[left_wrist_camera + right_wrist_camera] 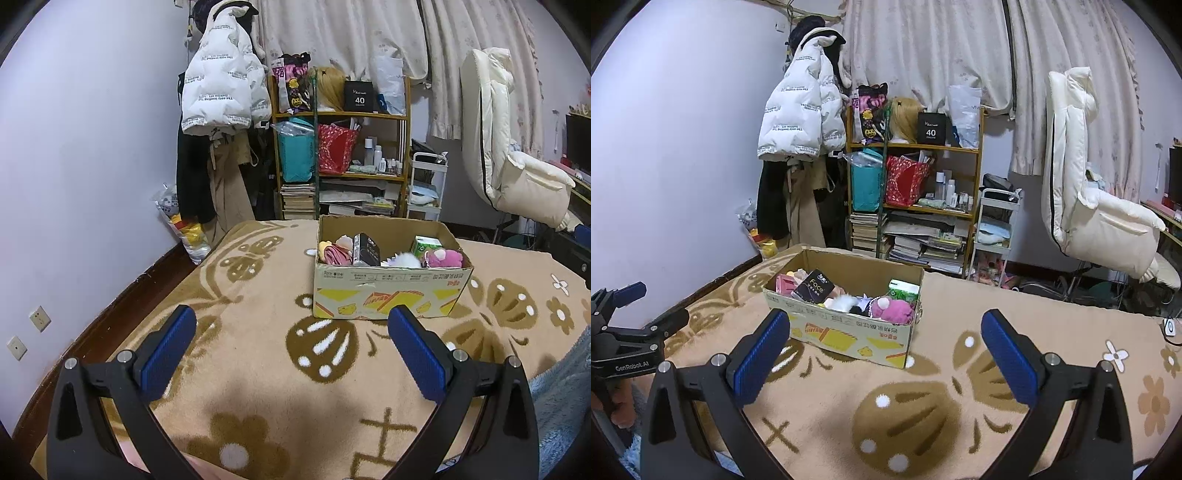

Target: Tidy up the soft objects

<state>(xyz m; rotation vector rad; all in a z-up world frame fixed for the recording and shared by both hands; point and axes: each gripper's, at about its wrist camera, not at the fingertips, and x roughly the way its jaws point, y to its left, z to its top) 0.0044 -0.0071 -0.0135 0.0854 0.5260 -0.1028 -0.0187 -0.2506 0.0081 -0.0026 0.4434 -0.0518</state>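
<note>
The box (388, 291) sits on the bed's blanket (258, 314), open side up, so soft things can drop straight in. Inside lie a pink plush (445, 258), a white fluffy toy (400, 260), a black pack (365, 249) and a green tissue pack (426, 245); they lie close together, mixed. The left gripper (291, 350) and right gripper (884, 354) both hover short of the box with fingers spread and empty, probably readied to reach for a toy.
</note>
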